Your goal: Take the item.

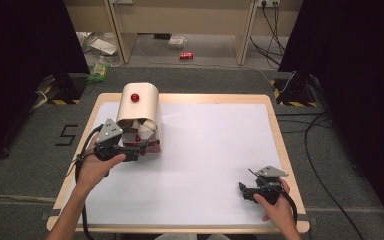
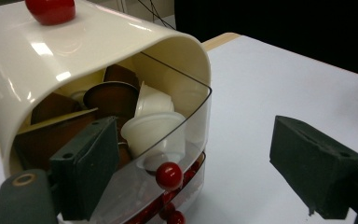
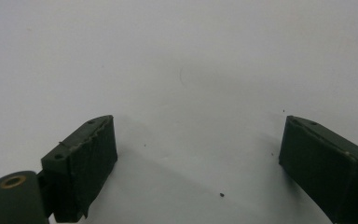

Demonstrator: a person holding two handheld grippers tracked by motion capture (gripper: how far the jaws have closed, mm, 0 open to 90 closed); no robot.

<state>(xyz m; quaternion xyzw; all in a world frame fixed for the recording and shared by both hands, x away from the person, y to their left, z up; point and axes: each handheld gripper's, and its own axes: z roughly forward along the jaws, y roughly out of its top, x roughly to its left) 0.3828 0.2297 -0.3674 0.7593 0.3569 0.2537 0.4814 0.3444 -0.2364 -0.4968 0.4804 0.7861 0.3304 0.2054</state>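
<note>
White tabletop [image 1: 215, 150], grey floor; left hand-held gripper [image 2: 186, 172] wide open at capsule dispenser [image 2: 88, 56], right [image 3: 196, 163] wide open

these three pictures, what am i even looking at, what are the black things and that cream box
A person sits at a table with a hand-held two-jaw gripper in each hand. The high view looks down from above. The other two pictures come from small cameras riding on each gripper, looking along its black jaws.

The left gripper is open at the front of a cream capsule dispenser, which has a red knob on top. Its clear door is lifted, showing brown coffee capsules and white creamer cups inside. One jaw sits just inside the opening; nothing is gripped.

The right gripper is open and empty, over bare white tabletop at the near right.
</note>
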